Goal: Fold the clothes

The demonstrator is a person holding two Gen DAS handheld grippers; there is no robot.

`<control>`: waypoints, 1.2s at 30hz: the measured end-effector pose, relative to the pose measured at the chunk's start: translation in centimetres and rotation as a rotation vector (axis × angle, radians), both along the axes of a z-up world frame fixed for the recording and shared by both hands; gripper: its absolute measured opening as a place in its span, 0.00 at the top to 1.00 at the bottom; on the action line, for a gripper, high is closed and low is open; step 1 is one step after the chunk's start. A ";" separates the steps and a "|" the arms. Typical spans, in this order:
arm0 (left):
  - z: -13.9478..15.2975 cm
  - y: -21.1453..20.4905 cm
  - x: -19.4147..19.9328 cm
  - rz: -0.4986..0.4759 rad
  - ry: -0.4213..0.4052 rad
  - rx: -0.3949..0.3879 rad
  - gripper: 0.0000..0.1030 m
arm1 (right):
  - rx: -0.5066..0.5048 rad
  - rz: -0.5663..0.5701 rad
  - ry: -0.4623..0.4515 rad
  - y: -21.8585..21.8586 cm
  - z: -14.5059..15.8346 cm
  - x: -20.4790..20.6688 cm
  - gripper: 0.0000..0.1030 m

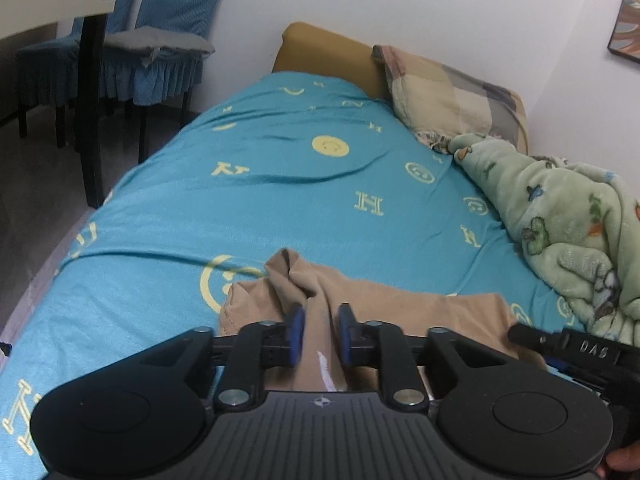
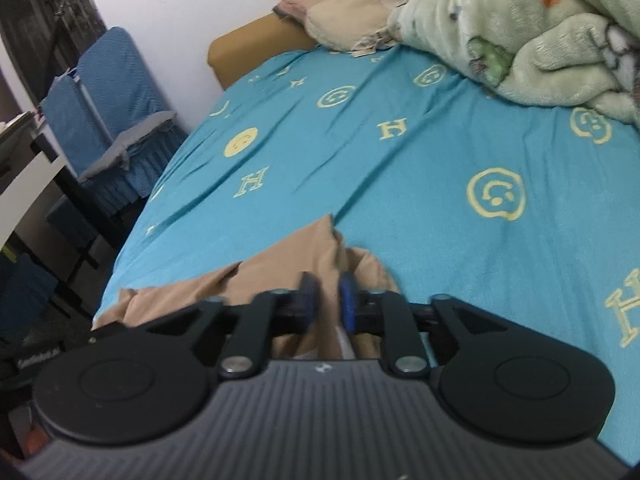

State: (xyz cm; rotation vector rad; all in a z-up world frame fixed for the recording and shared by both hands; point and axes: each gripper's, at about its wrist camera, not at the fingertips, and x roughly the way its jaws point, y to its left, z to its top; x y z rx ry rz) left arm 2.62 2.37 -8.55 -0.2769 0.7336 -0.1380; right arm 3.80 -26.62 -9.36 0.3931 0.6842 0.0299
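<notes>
A tan garment (image 1: 400, 304) lies crumpled on the turquoise bed sheet (image 1: 280, 200) at the near edge of the bed. In the left wrist view my left gripper (image 1: 320, 320) stands over it. Its blue pads are apart, with a raised fold of the cloth between them, and I see no pinch. In the right wrist view the same tan garment (image 2: 280, 264) rises in a ridge between the blue pads of my right gripper (image 2: 329, 292). Those pads are also apart, and that part of the picture is blurred.
A green fleece blanket (image 1: 560, 220) is heaped along the bed's right side, with a patchwork pillow (image 1: 440, 92) at the head. Blue-covered chairs (image 1: 160, 40) and a dark table leg stand left of the bed. A black part of the right-hand tool (image 1: 580, 348) shows at the right.
</notes>
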 end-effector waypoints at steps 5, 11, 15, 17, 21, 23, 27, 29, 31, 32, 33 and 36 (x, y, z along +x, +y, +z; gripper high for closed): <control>0.1 -0.7 -0.4 -0.020 -0.005 0.050 0.59 | -0.027 0.047 -0.107 0.7 1.0 -0.7 0.39; -1.7 -1.3 0.3 -0.035 0.060 0.105 0.59 | -0.101 0.163 -0.069 2.6 -1.0 0.5 0.46; -0.4 -0.8 -1.5 -0.024 0.058 0.065 0.57 | -0.107 0.170 -0.027 2.7 -2.3 0.7 0.47; 0.5 -0.4 -3.1 -0.022 0.060 0.030 0.53 | -0.118 0.166 -0.026 2.8 -2.1 0.4 0.47; 2.1 0.2 -7.2 -0.032 0.069 -0.069 0.42 | -0.130 0.162 -0.022 3.0 -1.8 -0.3 0.47; 2.4 0.1 -9.2 -0.040 0.078 -0.114 0.37 | -0.144 0.161 -0.017 3.2 -1.8 -0.6 0.47; 1.3 0.4 -10.6 -0.048 0.169 -0.235 0.36 | -0.156 0.151 -0.004 3.4 -1.4 -1.5 0.47; 0.0 1.0 -10.2 -0.018 0.223 -0.302 0.34 | -0.158 0.147 0.000 3.4 -1.2 -2.0 0.47; -1.6 1.7 -9.5 0.025 0.281 -0.378 0.30 | -0.160 0.143 0.007 3.4 -1.0 -2.5 0.47; -2.4 2.1 -9.1 0.048 0.310 -0.416 0.28 | -0.159 0.141 0.011 3.4 -1.0 -2.6 0.47; -3.4 2.6 -8.7 0.081 0.345 -0.455 0.29 | -0.156 0.138 0.015 3.3 -0.9 -2.8 0.47; -5.6 4.0 -8.0 0.178 0.378 -0.589 0.30 | -0.149 0.129 0.024 3.2 -0.8 -3.0 0.47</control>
